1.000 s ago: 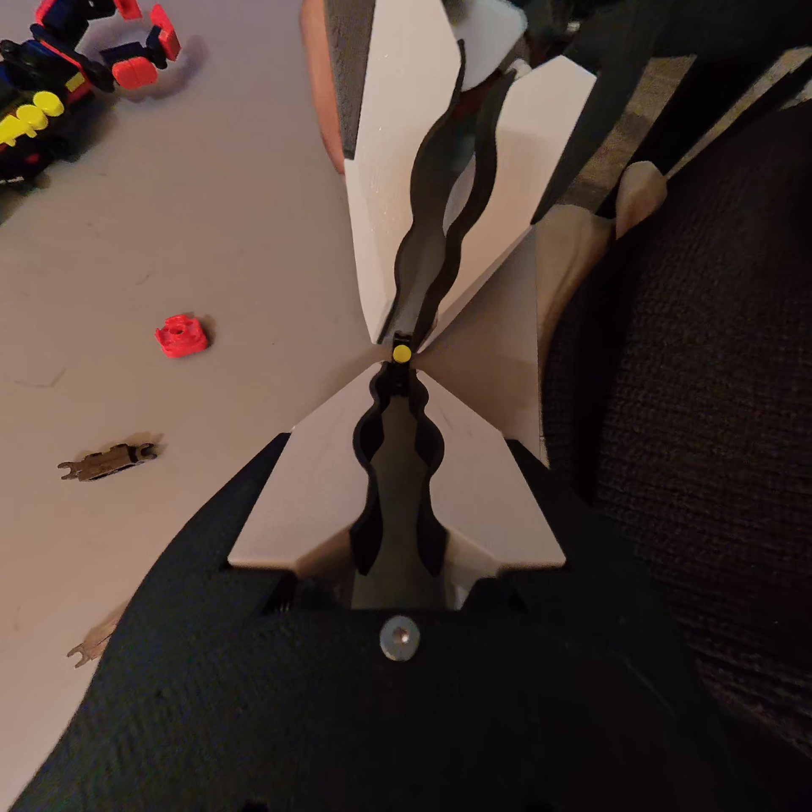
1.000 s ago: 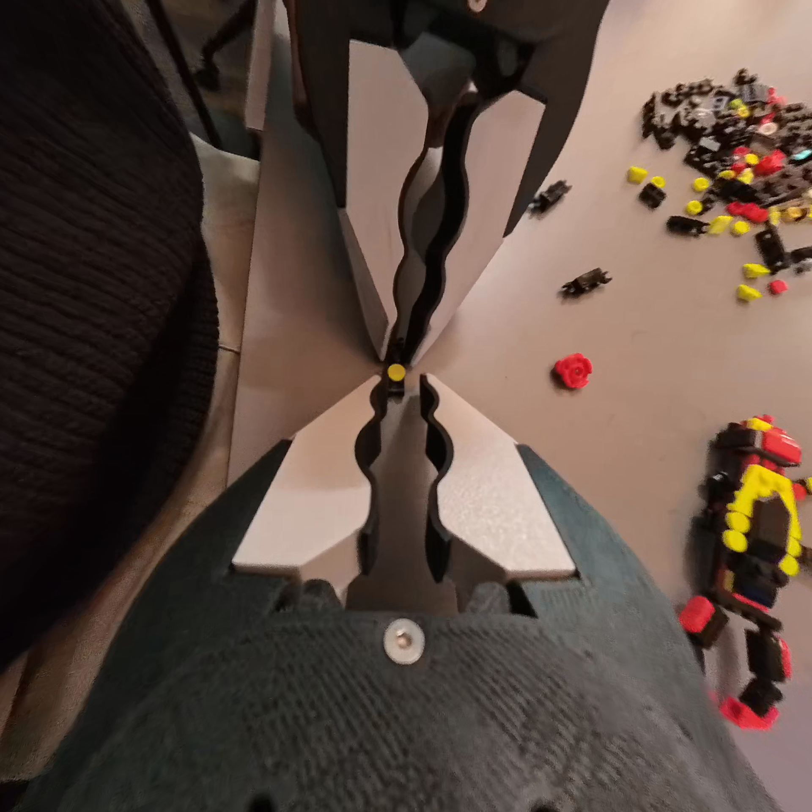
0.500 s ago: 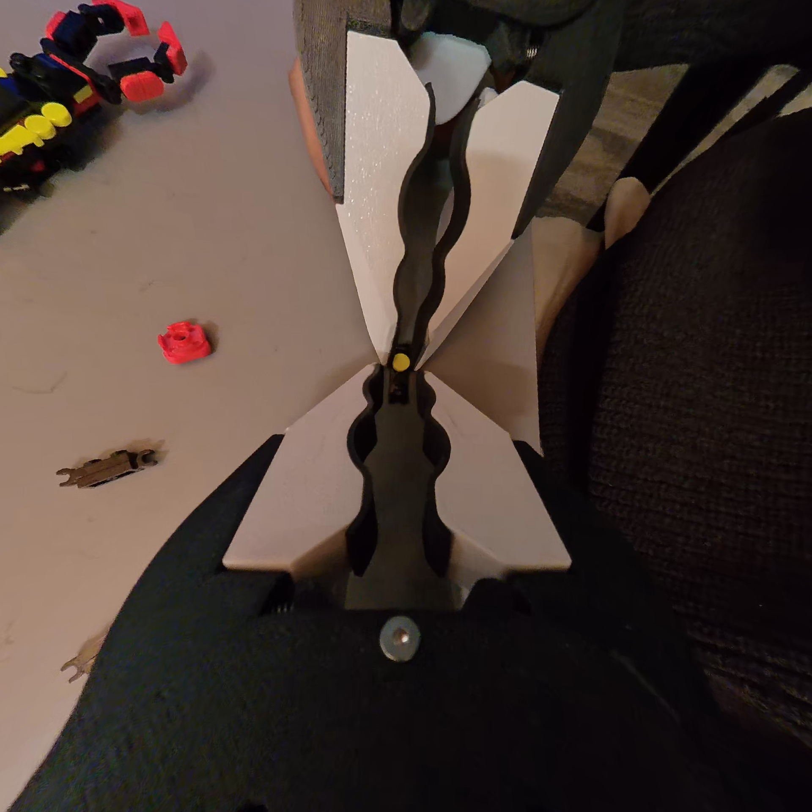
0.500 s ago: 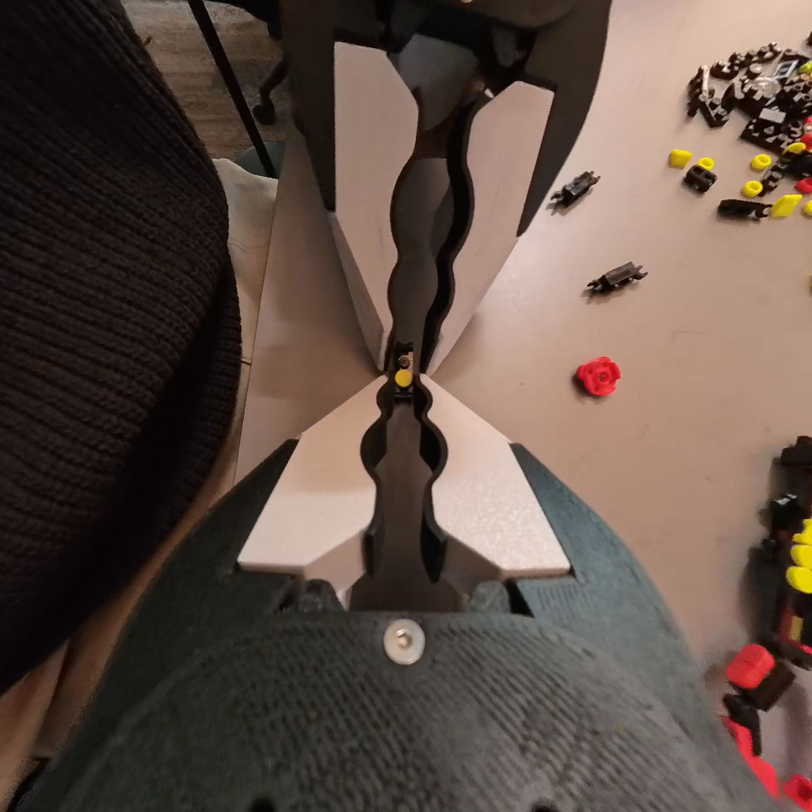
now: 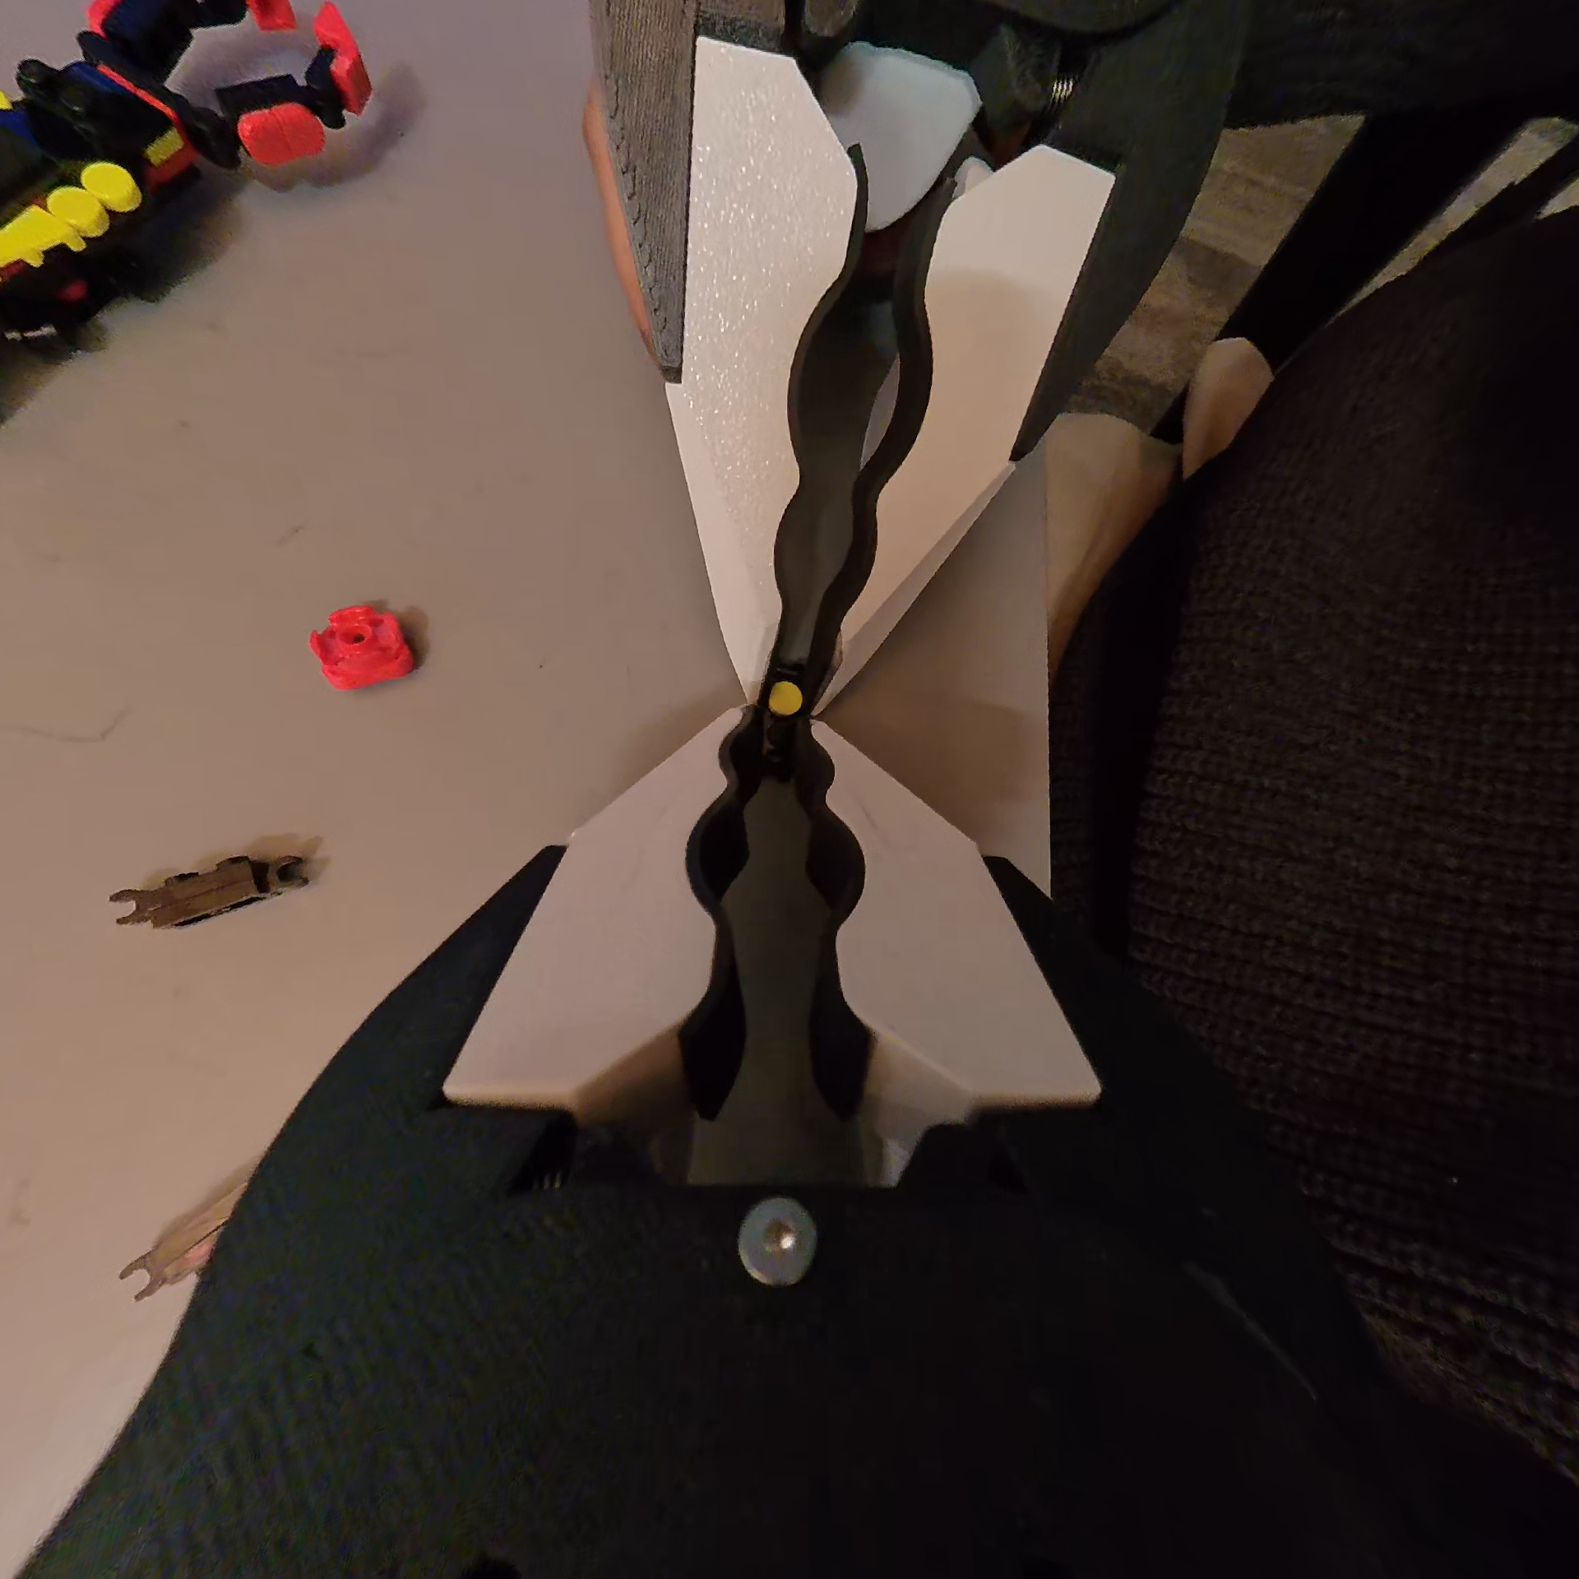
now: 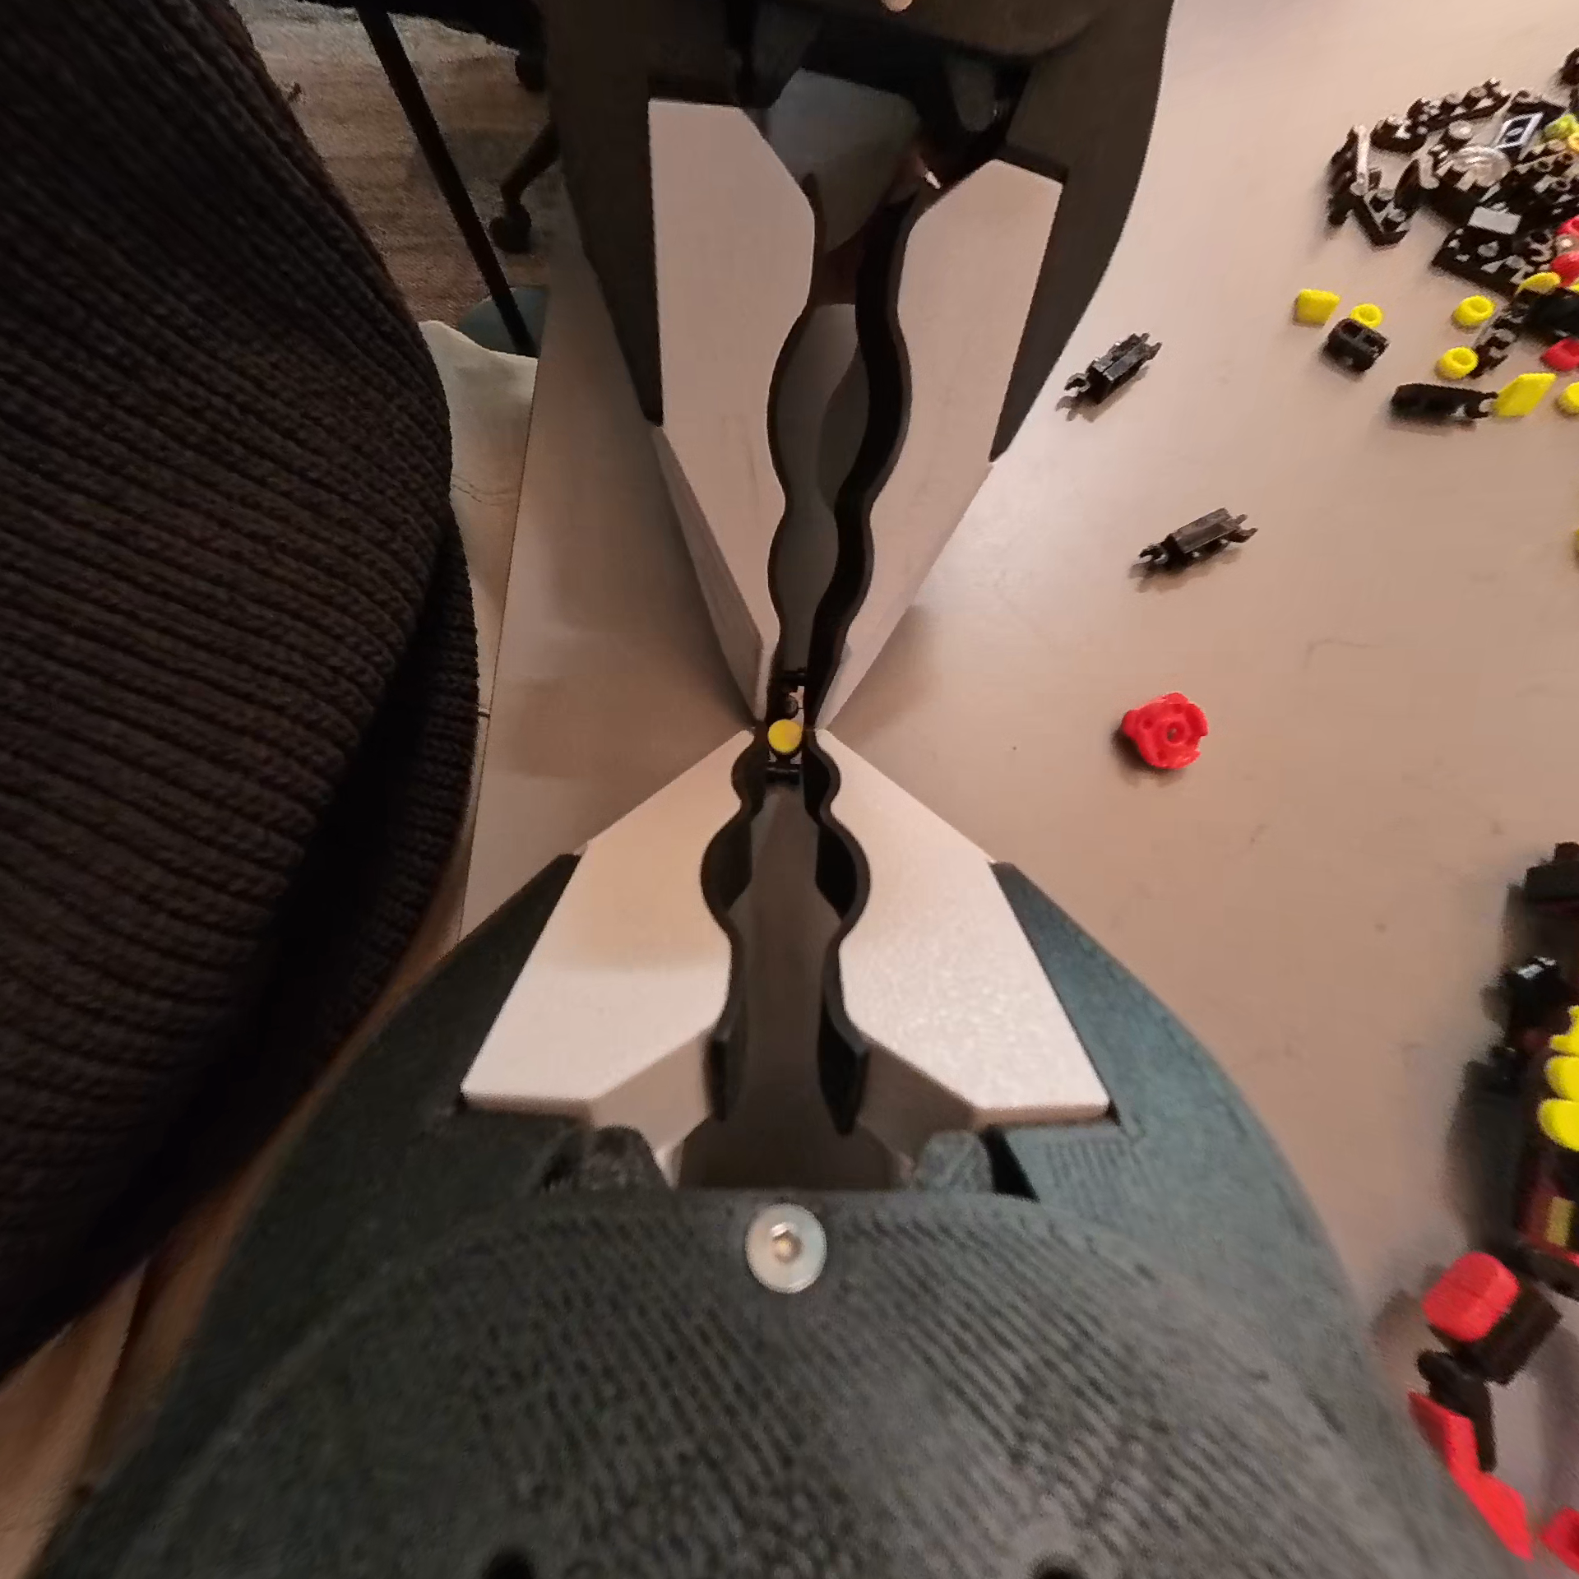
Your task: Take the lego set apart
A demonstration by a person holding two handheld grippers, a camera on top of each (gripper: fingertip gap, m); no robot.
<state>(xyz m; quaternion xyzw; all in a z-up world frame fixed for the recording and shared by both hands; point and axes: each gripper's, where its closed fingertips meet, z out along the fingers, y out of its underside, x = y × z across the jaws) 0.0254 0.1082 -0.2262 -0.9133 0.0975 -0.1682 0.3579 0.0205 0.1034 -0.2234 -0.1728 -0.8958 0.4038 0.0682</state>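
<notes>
The two claws are meeting tip to tip above the table (image 5: 359, 410), near its edge. Between them a small black piece (image 5: 776, 742) with a yellow stud (image 5: 784, 697) is being held; its long axis is running from one claw to the other. The left claw (image 5: 779, 752) is closing on one end of the piece, and the right claw (image 6: 782, 756) is closing on the other end. Both are pointing straight at each other, level with the table. A red piece (image 5: 360, 647) is lying on the table beside the claws, and a black clip (image 5: 209, 890) is lying near it. Farther off, a half-built model (image 5: 102, 179) and a heap of loose bricks (image 6: 1478, 256) are lying.
</notes>
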